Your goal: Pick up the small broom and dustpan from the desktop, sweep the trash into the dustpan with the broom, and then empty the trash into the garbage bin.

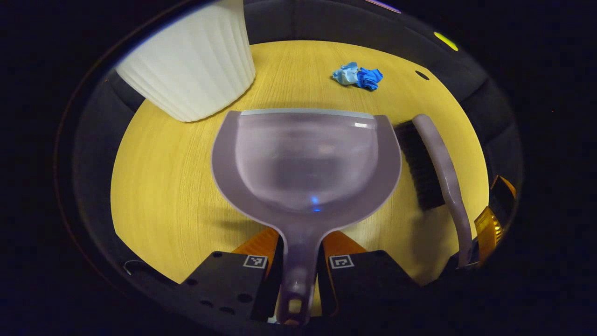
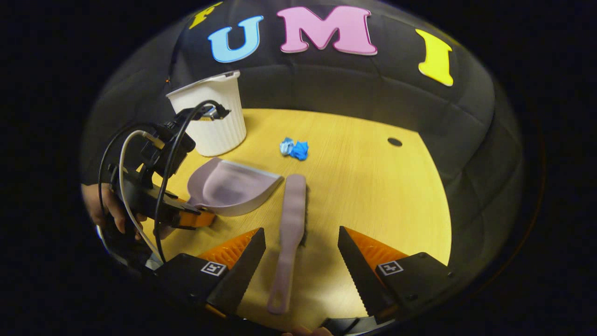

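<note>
The mauve dustpan (image 1: pixel 305 158) lies on the yellow desktop with its handle between my left gripper's (image 1: pixel 301 252) fingers, which press on it from both sides. In the right gripper view, that left gripper (image 2: pixel 196 218) holds the dustpan (image 2: pixel 231 189) by its handle. The small broom (image 2: pixel 291 219) lies flat on the desk, handle toward me, between the wide-open fingers of my right gripper (image 2: pixel 301 261), which do not touch it. The broom (image 1: pixel 436 168) sits just right of the dustpan, bristles facing it. Crumpled blue trash (image 1: pixel 358 77) lies beyond the dustpan's lip.
A white ribbed garbage bin (image 2: pixel 212 119) stands at the desk's far left, just behind the dustpan. A small dark hole (image 2: pixel 394 141) marks the desktop at the far right. A hand (image 2: pixel 100 205) holds the left gripper. The right gripper's orange finger (image 1: pixel 489 224) shows at the edge.
</note>
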The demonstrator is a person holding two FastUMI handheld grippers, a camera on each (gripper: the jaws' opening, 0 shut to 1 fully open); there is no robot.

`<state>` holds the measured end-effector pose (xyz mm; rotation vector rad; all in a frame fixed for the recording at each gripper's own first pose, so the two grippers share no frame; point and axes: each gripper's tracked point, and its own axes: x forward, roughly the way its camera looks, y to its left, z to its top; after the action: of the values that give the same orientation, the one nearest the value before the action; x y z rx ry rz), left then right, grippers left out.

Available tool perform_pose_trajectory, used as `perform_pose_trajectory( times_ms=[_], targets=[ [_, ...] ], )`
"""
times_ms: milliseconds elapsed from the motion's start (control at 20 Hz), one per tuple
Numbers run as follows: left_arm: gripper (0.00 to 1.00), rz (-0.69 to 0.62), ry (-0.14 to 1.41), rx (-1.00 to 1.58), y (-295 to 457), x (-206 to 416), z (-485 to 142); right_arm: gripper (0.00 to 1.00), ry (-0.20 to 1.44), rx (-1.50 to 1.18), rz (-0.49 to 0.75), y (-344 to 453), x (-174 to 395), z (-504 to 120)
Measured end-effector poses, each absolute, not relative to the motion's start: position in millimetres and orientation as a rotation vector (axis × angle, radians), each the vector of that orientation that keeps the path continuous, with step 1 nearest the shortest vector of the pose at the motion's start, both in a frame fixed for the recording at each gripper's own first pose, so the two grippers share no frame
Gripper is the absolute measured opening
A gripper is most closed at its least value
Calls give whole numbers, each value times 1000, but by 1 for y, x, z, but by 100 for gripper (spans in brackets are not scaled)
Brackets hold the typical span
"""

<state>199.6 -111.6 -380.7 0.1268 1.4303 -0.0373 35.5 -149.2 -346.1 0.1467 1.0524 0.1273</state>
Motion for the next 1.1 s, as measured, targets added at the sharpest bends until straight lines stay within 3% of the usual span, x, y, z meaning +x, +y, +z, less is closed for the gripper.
perform_pose_trajectory(
  times_ms=[250,300,450,500,550,750,800,850,900,1100],
  targets=[
    [30,-112,1426,109,-110,199,-381,100,1203,115,45,-154,40,-371],
    [31,-124,1415,101,-110,200,-380,94,1249,110,27,-155,40,-377],
    [30,-152,1377,73,-112,201,-380,100,1422,147,10,-144,21,-394],
    [30,-168,1366,67,-112,200,-380,95,1450,114,7,-145,19,-401],
    [31,-184,1358,60,-112,200,-379,100,1481,51,-3,-150,17,-410],
    [31,-222,1345,39,-111,200,-380,100,1646,16,47,-139,4,-430],
    [29,-228,1345,40,-111,200,-379,92,1669,-20,47,-142,5,-434],
    [31,-236,1347,43,-111,200,-378,96,1706,-10,75,-137,3,-438],
    [30,-243,1348,46,-111,200,-378,91,1753,32,91,-129,0,-436],
    [30,-257,1353,38,-110,200,-377,33,1778,118,9,-136,17,-433]
  ],
)
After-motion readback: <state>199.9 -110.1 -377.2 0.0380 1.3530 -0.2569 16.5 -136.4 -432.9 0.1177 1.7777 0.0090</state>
